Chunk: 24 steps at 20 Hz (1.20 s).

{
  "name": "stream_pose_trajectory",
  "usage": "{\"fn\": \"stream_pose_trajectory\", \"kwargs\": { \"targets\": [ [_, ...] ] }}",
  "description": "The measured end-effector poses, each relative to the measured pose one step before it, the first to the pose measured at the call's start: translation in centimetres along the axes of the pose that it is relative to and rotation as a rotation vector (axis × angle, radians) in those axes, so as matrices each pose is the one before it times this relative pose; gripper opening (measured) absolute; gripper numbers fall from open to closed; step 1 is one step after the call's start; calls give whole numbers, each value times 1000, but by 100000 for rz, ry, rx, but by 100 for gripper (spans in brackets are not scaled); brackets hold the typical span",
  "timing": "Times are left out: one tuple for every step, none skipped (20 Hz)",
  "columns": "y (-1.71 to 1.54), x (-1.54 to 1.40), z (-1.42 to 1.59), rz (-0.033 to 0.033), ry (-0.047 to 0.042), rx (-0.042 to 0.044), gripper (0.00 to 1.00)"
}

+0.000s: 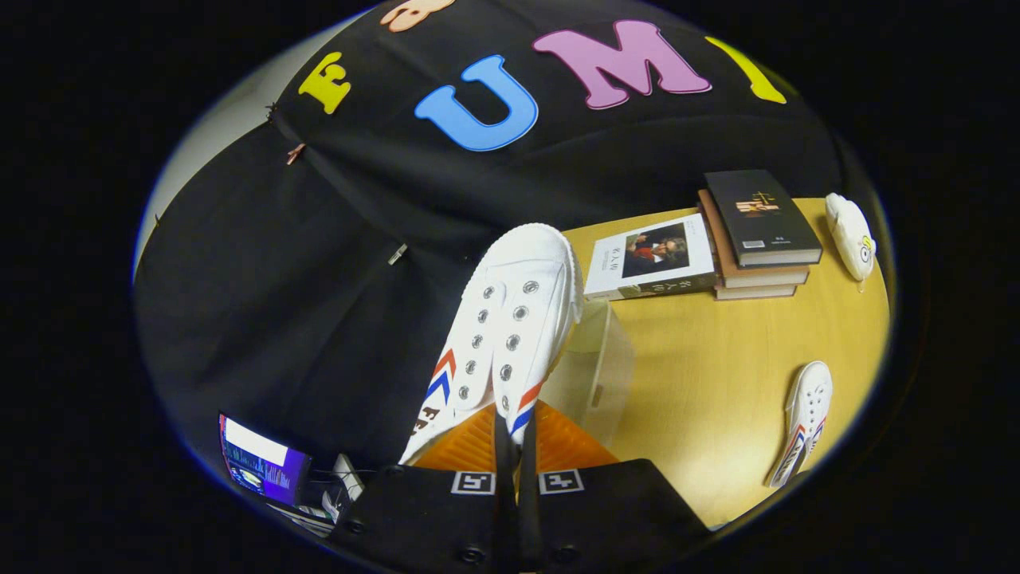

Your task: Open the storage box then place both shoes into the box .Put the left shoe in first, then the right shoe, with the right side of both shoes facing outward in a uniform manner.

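Observation:
My gripper [514,434] is shut on a white canvas shoe [510,319] with red and blue stripes, pinching its upper edge between both fingers. The shoe hangs in the air with its toe pointing away from me, in front of the booth's black wall. Just behind and to the right of it stands the clear plastic storage box [598,367] on the wooden table [717,383]. A second matching white shoe [805,418] lies on the table well to the right of my fingers, toe pointing away.
A stack of books [757,239] and a separate book [649,259] lie at the table's far side. A small white toy [851,235] sits at the far right corner. A lit screen [259,462] shows low on the left.

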<state>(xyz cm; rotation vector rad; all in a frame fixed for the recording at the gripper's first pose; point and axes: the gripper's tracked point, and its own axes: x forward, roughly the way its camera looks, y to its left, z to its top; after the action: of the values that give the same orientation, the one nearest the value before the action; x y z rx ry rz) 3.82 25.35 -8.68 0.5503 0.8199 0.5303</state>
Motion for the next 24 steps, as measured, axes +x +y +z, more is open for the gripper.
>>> {"fn": "stream_pose_trajectory", "kwargs": {
  "targets": [
    [655, 1479, -363, -211, 1196, -628, 5],
    [658, 1438, -511, -549, 1172, -654, 5],
    [410, 1397, -298, -749, 1554, -506, 5],
    [390, 1234, -472, -611, 1155, -663, 5],
    [90, 1262, -505, -1104, 1266, -320, 5],
    [-28, 1040, -509, -1198, 926, -4, 5],
    [-278, 1051, -348, -1962, 423, 741, 5],
    [-381, 926, -308, -1910, 288, 1278, 5],
    [-195, 876, -490, -1325, 1466, 913, 5],
    [-430, 748, -525, -1658, 1770, 1433, 5],
    [-249, 734, -316, -1162, 1568, 766, 5],
    [-177, 565, -169, -1245, 1138, 303, 5],
    [-225, 466, -245, -1917, 755, 35, 5],
    [-238, 444, -230, -2268, 687, -364, 5],
    [-271, 508, -280, -2021, 1106, -799, 5],
    [435, 30, -335, 285, 305, -1689, 5],
    [884, 121, -58, 3631, 638, -1387, 12],
    [711, 98, -488, 2995, 700, -934, 33],
    [613, 57, 573, 2160, -716, -1477, 55],
    [442, 906, 362, -380, -206, -2386, 77],
    [-26, -1751, 85, -226, -1962, -3016, 99],
    [-219, -818, 448, -971, -2052, -3137, 99],
    [-346, -1092, 422, -815, -2151, -2691, 99],
    [-774, -1263, 644, -958, -3024, -2177, 99]
  ]
}}
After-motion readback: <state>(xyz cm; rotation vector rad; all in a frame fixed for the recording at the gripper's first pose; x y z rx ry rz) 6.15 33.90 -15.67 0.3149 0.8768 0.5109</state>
